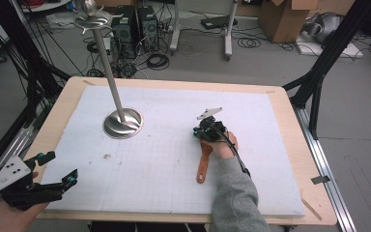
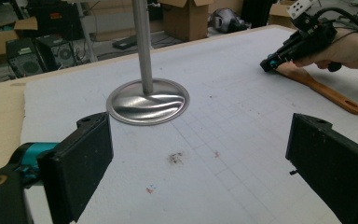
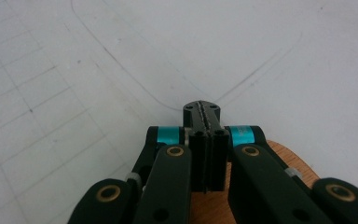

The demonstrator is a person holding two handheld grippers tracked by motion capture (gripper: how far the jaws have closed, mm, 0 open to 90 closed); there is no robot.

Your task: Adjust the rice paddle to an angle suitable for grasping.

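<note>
- Left claw [image 1: 58,180], lower left of the high view: released, jaws wide, nothing between them.
- Metal stand [image 1: 122,123], left of centre: keep clear of its pole.
- Wooden spatula [image 1: 203,164], centre right, flat on the worktop [image 1: 290,121]: likely light, stiff; take it mid-handle.
- Right claw [image 1: 204,131]: clenched, empty, over the spatula's blade end.
- Open room all round.
</note>
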